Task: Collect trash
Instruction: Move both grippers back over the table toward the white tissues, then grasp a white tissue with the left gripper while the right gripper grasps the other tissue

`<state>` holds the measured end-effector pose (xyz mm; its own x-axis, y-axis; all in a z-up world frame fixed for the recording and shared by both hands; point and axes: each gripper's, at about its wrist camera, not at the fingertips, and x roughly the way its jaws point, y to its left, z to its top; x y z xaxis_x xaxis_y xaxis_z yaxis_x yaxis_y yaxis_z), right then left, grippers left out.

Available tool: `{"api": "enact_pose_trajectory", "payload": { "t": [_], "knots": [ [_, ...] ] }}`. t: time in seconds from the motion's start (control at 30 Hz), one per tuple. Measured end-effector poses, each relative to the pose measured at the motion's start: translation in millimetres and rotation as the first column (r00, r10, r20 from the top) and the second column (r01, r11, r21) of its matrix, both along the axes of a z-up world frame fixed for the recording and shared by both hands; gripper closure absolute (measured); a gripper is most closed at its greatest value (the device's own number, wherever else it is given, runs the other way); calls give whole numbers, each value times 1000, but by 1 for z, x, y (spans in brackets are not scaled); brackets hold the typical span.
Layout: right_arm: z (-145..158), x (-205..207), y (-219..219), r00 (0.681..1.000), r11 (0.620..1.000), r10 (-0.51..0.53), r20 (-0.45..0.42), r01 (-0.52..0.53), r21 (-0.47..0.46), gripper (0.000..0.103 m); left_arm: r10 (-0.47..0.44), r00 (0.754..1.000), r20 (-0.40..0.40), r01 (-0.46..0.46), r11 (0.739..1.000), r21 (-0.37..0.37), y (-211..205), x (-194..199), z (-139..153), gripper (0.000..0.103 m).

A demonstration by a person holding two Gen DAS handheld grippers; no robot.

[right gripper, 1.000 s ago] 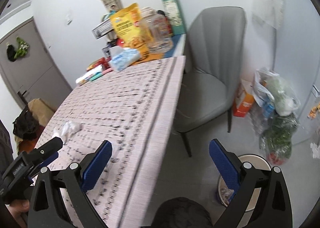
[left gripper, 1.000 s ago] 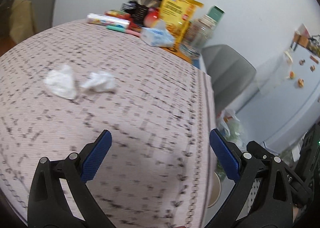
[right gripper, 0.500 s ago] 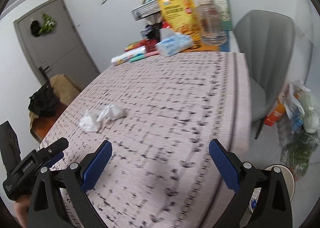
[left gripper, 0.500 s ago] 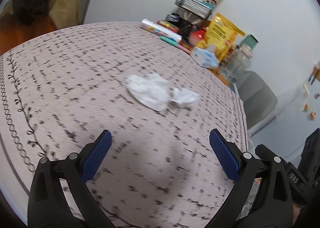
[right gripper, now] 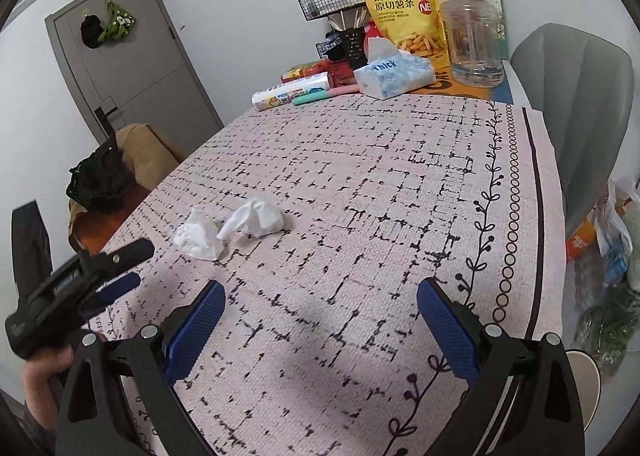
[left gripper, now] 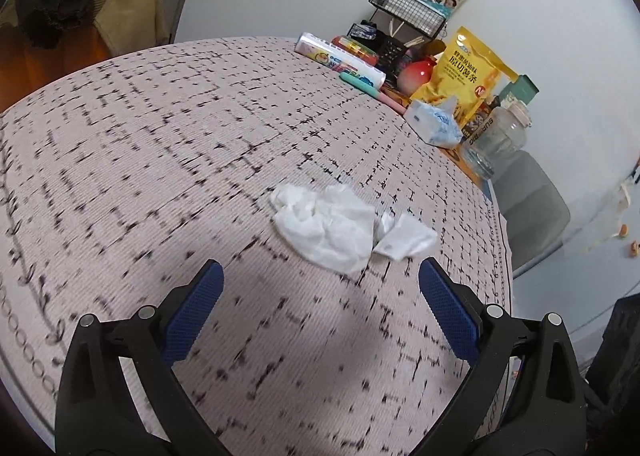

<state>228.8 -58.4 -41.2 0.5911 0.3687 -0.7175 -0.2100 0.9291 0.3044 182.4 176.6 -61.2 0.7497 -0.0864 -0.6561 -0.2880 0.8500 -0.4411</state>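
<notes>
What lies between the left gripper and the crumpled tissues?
Nothing: in the left wrist view only bare patterned tablecloth separates the open left gripper from the crumpled tissues.

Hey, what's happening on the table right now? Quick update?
Left gripper open, right gripper open, both empty. Two crumpled tissues on tablecloth, untouched. Nothing in the way.

White walls (right gripper: 256,16) enclose the room; a grey door (right gripper: 132,68) stands far left; a grey chair (right gripper: 576,104) sits at the right of the table (right gripper: 360,184), whose cloth is pink with black marks; a brown seat (right gripper: 140,152) holds dark clothing on the left.
</notes>
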Motion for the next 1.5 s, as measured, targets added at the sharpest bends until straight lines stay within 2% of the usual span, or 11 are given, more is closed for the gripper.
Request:
{"api": "enact_pose_trajectory", "payload": {
  "t": [0.4, 0.5, 0.57, 0.6, 0.63, 0.67, 0.77, 1.17, 1.5],
  "knots": [
    [8, 8, -31, 999, 998, -53, 10, 53, -30, 9, -6, 999, -35, 7, 1000, 22, -11, 51, -9, 9],
    [9, 6, -33, 999, 998, -52, 16, 53, -45, 9, -22, 998, -53, 23, 1000, 10, -12, 58, -15, 24],
    [8, 6, -32, 999, 998, -50, 12, 50, -45, 9, -36, 996, -82, 38, 999, 14, -13, 62, -20, 48],
    [8, 7, -31, 999, 998, -47, 11, 48, -45, 9, -28, 996, -83, 31, 999, 28, -13, 62, -21, 54],
    [8, 7, -29, 999, 998, -44, 12, 44, -45, 9, -21, 996, -87, 24, 999, 36, -11, 60, -21, 69],
    [9, 8, -25, 999, 998, -36, 14, 37, -46, 9, -19, 995, -98, 22, 999, 33, -9, 59, -23, 76],
    [12, 8, -13, 1000, 998, -8, 26, 10, -56, 9, -15, 995, -95, 16, 1000, 14, -1, 51, -23, 87],
    [6, 35, 41, 996, 993, 84, 31, -81, -83, 9, 68, 997, -48, -66, 997, 36, 25, 2, -6, 89],
    [-9, 77, 73, 995, 991, 102, -6, -102, -88, 9, 131, 990, -56, -130, 991, 21, 47, -22, -10, 89]
  ]
}}
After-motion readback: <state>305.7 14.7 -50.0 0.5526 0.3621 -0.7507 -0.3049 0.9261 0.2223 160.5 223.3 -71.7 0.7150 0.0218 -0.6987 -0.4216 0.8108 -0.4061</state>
